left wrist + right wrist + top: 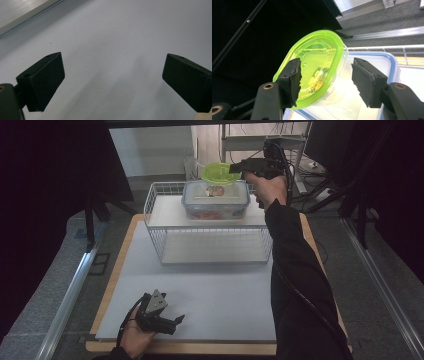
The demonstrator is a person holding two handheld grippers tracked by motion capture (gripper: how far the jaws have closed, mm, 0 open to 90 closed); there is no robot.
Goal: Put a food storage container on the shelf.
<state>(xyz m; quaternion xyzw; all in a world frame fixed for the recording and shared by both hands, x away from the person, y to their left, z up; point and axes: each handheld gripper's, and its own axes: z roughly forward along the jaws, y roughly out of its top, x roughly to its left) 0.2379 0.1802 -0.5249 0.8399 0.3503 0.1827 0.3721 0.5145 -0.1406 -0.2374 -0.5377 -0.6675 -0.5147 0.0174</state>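
A clear tub with a lime-green lid (219,172) (317,67) hangs tilted on its side in the air. My right gripper (236,167) (325,72) is shut on it, one jaw on the lid and the other on the clear body. Just below it a clear box with a blue-rimmed lid (216,200) (387,60) rests on the top shelf of a white wire rack (210,245) (384,47). My left gripper (176,322) (112,75) lies open near the table's front left, with nothing between its jaws.
The rack stands at the back of the white table top (220,295) (112,30), and its lower shelf holds nothing. A wooden edge (112,280) frames the white top. Black curtains and metal stands surround the table.
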